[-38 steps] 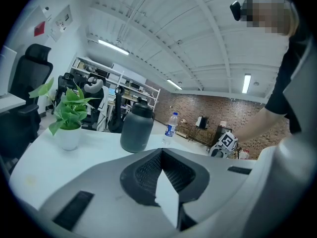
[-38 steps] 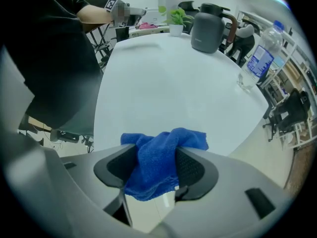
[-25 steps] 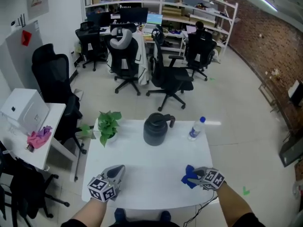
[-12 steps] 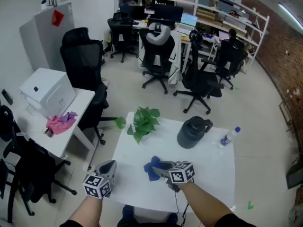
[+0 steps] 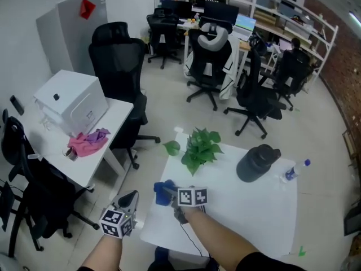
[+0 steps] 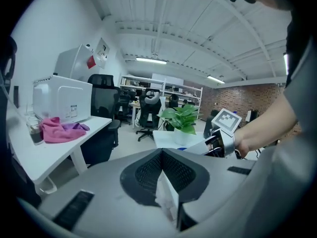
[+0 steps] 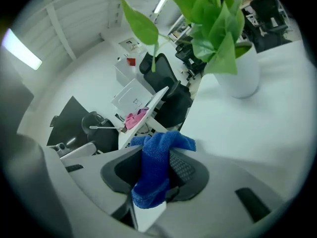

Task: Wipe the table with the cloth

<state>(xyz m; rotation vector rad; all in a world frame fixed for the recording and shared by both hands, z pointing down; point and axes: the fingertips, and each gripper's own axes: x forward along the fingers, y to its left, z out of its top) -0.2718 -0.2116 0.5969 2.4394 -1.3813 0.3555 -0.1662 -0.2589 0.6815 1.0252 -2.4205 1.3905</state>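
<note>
— So, where is the cloth (image 5: 163, 187) held?
— It is pinched between the part-closed jaws of the right gripper (image 5: 169, 193) and set down near the left edge of the table (image 5: 248, 208), presumably so a wipe can be drawn across the top.
— And the left gripper (image 5: 127, 201)?
— It is held off the table's corner, jaws closed together on nothing, likely to be kept clear of the wiped path.

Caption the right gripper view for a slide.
Right gripper shut on the blue cloth at the white table, potted plant just ahead.
</note>
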